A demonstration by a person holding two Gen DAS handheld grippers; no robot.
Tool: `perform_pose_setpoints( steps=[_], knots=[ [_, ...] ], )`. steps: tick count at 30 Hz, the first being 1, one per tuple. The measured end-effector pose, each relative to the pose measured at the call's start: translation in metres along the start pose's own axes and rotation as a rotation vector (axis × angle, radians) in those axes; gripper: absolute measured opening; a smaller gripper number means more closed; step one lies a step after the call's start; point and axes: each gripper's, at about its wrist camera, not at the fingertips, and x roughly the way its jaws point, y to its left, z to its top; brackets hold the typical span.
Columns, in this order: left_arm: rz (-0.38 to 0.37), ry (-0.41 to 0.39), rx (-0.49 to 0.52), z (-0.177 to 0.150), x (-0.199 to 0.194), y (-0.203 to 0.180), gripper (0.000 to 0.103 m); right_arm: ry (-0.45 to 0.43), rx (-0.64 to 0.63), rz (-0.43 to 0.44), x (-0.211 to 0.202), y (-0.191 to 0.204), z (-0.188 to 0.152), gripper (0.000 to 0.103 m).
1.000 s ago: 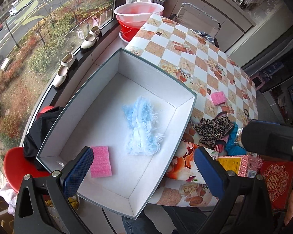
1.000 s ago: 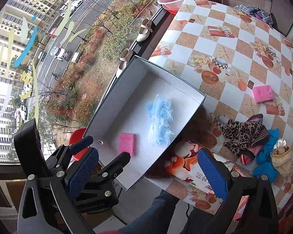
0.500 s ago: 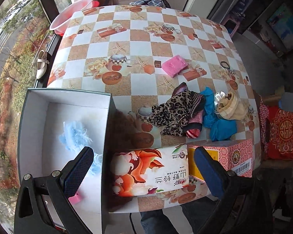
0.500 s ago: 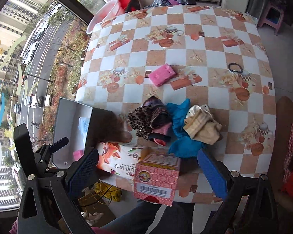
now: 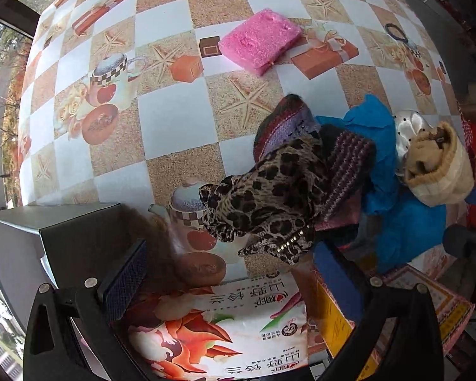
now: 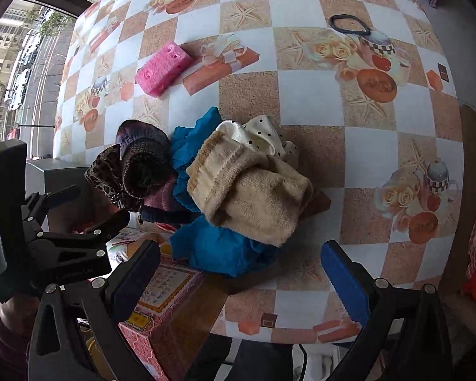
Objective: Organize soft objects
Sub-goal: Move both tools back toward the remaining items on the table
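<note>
Left gripper point(image 5: 228, 282): jaws spread wide, nothing between the blue pads; it hangs over a floral tissue pack point(image 5: 219, 330) at the near table edge, with a pink printed carton point(image 6: 161, 289) just beside that pack. The right gripper point(image 6: 241, 273) is likewise wide apart and empty, poised above the near end of the cloth pile.

Grey box point(image 5: 73, 231): only its dark outer corner shows, at the left near edge of the table; its inside is hidden.

Cloth pile, centre of the checked tablecloth point(image 6: 307, 95):
- leopard-print cloth point(image 5: 269, 197), nearest the left gripper, resting against a purple knit piece point(image 5: 346, 165)
- blue fabric point(image 6: 219, 250), spread beneath and between the others
- beige knit sock point(image 6: 257, 190), lying on top of the blue fabric
- cream satin piece with dots point(image 6: 257, 133), tucked behind the sock

Pink sponge point(image 5: 260, 41): alone on the cloth, beyond the pile and well apart from it.

Black hair tie point(image 6: 349, 25): farther still, toward the far right of the table.

A dark red sleeve point(image 6: 0, 333) shows at the lower left of the right wrist view
</note>
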Motion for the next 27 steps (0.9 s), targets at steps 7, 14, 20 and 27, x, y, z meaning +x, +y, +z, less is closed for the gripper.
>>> perform_pose_setpoints(
  steps=[7, 14, 20, 27],
  knots=[
    [0.188, -0.089, -0.153, 0.045, -0.009, 0.033, 0.102, -0.065, -0.017, -0.174, 0.006, -0.02, 0.041, 0.102],
    [0.061, -0.182, -0.302, 0.069, -0.06, 0.078, 0.102, -0.199, 0.173, -0.174, -0.041, -0.09, 0.062, 0.102],
    [0.076, -0.173, -0.121, 0.1, -0.055, 0.023, 0.102, -0.147, 0.123, -0.113, -0.031, -0.094, 0.057, 0.102],
    [0.105, -0.15, -0.025, 0.131, -0.03, -0.017, 0.102, -0.18, 0.189, -0.132, -0.026, -0.116, 0.043, 0.102]
  ],
)
